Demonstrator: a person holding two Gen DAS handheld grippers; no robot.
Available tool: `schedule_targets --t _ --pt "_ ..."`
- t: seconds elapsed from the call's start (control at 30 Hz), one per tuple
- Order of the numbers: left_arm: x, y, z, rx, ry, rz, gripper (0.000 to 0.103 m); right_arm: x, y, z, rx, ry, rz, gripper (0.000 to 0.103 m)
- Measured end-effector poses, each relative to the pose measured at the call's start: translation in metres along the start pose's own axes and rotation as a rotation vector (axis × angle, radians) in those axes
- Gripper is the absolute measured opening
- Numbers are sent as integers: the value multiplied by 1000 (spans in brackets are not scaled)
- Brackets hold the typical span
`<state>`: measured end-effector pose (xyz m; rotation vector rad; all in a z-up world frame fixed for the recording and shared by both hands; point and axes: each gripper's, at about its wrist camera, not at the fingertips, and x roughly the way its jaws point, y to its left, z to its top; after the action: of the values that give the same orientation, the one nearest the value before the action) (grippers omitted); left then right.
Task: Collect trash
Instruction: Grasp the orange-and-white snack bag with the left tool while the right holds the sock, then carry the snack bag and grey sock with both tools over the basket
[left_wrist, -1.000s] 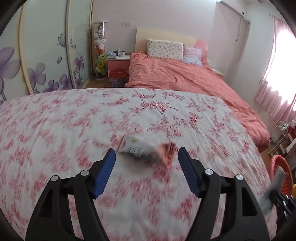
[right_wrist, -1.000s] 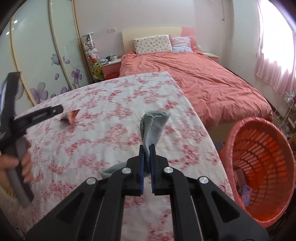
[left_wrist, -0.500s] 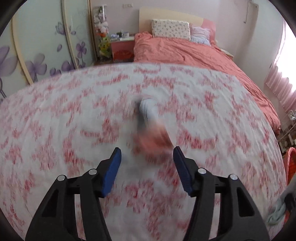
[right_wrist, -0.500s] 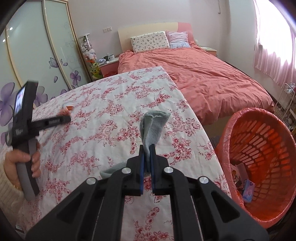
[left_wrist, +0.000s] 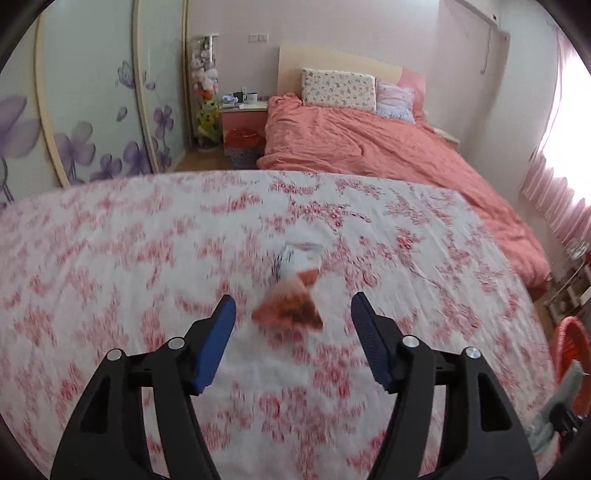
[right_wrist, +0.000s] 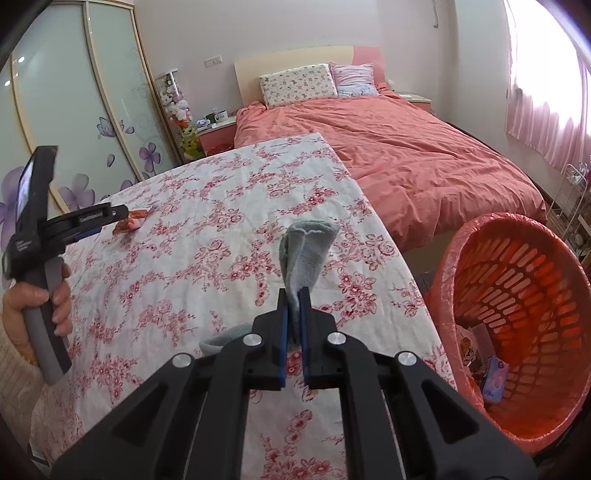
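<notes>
- Snack wrapper (left_wrist: 291, 291), white at the far end and orange-brown at the near end, lying flat on the floral-clothed worktop (left_wrist: 110, 258), centre of the left wrist view; blurred, so print and exact outline unreadable.
- Long axis running roughly away from the camera, tilted slightly to the right at the far end; wider orange end nearest the jaws.
- Left gripper (left_wrist: 293, 317) set astride that near end: jaws standing wide, just opened a little further, orange corner between the blue pads but apparently touching neither; most of the wrapper lying beyond the tips, toward upper centre of the frame.
- Judged requirement for the coming move: short advance along the wrapper's axis and down onto the cloth before closing, since the pads flank only its near end.
- Left gripper the nearer by far; in the right wrist view, wrapper seen at centre left, just past its tips.
- Right gripper (right_wrist: 293, 295), lower centre of its own view, clamped tight on a folded grey cloth (right_wrist: 306, 251) standing upright above the pads.
- Orange basket (right_wrist: 517, 314) at lower right, beside the worktop edge, already holding a few items; well apart from the wrapper.
</notes>
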<state>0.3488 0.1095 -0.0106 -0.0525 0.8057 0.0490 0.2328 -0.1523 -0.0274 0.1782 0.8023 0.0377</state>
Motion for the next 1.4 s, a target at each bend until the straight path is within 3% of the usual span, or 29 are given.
schedule_targets --t 0.13,0.17,0.23,0.37,0.77,1.4 --pt "26 -3 7 14 56 61 64 5 -4 3 13 5 0 7" --pt "32 -2 7 13 72 65 59 5 -5 3 14 6 0 7" --pt "40 0 5 9 98 55 45 6 -6 2 15 8 0 7" --pt "37 7 1 -1 86 25 43 6 -8 1 17 9 -2 7" --pt "-23 -6 -13 36 5 -62 43 -30 -11 3 23 -50 -13 7" --pt "-113 -113 -57 205 -71 -335 43 -102 -56 -2 80 -178 -60 7"
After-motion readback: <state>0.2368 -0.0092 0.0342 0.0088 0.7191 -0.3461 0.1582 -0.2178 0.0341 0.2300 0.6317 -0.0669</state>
